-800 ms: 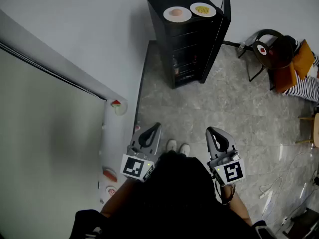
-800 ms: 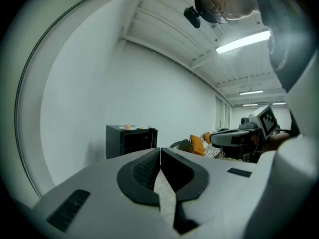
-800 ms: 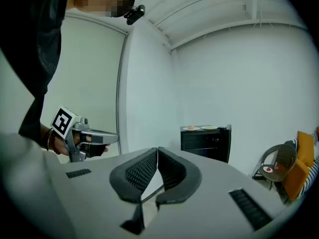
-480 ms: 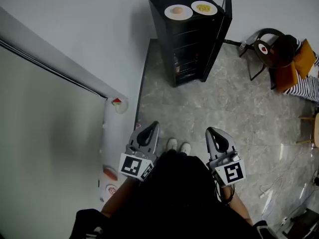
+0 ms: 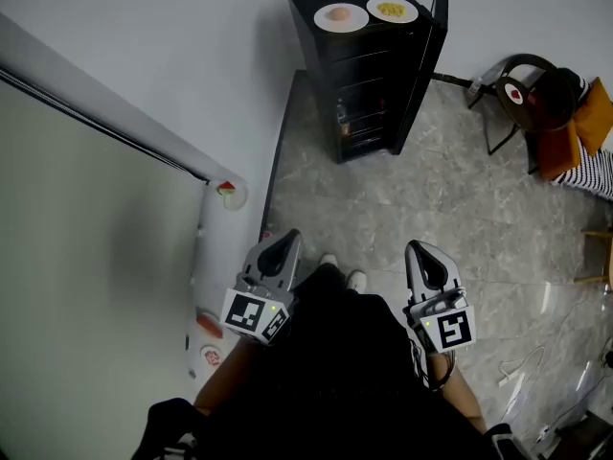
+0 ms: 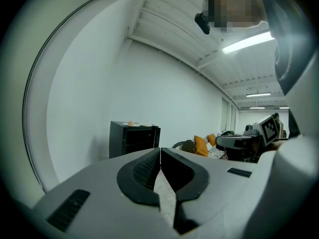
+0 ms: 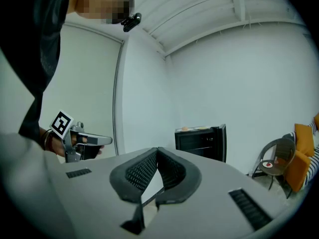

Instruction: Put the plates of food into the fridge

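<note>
Fridge interior (image 5: 369,103) dark, contents indistinct.

Grey marble floor (image 5: 431,209) (white walls (image 5: 192,46))

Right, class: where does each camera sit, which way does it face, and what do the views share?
Head view: on the head, facing steeply down at the floor; left gripper, right gripper, torso, shoes show.
Left gripper view: on that gripper, facing along its shut jaws toward the fridge.
Right gripper view: likewise; left gripper at left.
Shared: fridge with plates on top.
</note>
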Motion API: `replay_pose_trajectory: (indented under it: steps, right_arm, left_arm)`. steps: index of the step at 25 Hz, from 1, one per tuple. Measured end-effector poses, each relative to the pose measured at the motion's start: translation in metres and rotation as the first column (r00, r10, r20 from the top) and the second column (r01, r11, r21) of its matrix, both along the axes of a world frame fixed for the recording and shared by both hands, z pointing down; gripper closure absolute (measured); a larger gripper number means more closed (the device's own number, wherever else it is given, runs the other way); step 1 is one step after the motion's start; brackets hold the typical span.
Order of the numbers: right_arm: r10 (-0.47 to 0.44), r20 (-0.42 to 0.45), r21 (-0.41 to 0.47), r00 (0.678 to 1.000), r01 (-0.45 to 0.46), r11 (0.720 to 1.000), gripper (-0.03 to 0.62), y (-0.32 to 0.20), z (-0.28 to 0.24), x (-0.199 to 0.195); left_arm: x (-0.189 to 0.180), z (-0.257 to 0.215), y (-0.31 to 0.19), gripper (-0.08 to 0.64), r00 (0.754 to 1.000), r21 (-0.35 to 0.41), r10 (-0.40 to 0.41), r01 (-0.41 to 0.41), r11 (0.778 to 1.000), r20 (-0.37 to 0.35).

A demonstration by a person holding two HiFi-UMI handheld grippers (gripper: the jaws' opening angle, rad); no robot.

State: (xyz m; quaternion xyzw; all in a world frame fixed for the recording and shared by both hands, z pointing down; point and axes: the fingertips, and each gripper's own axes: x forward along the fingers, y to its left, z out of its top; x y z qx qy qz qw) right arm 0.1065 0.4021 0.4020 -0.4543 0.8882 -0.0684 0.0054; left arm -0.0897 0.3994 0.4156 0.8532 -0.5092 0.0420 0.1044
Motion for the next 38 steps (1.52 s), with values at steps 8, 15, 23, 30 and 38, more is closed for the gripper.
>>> replay_pose_trajectory:
  steps: [8, 15, 23, 30, 38]
  right_arm:
    - [0.014, -0.061, 0.024, 0.998, -0.013, 1.0, 0.568, -0.022, 0.01, 0.008]
    - [0.003, -0.091, 0.04, 0.996, 0.001, 0.999, 0.568, -0.054, 0.008, 0.004]
    - [-0.015, -0.121, 0.033, 0.993, 0.019, 0.999, 0.568, -0.134, 0.012, -0.02]
    - [-0.015, -0.091, -0.057, 0.996, 0.01, 0.998, 0.568, -0.249, 0.014, -0.058]
    - [0.038, -0.05, -0.195, 0.998, -0.047, 0.98, 0.566, -0.372, 0.024, -0.097]
  left_arm:
    - [0.007, 0.0, -0.025, 0.537, 0.999, 0.017, -0.001, 0.002, 1.0, -0.038]
    - [0.009, 0.002, -0.062, 0.537, 0.995, 0.011, -0.012, 0.013, 1.0, -0.097]
    - [0.003, 0.014, -0.15, 0.537, 0.991, -0.026, 0.021, -0.024, 0.999, -0.133]
    - [-0.024, 0.006, -0.263, 0.537, 0.987, -0.038, 0.064, -0.071, 0.997, -0.15]
    - [-0.066, 0.002, -0.368, 0.536, 0.982, -0.061, 0.116, -0.126, 0.99, -0.148]
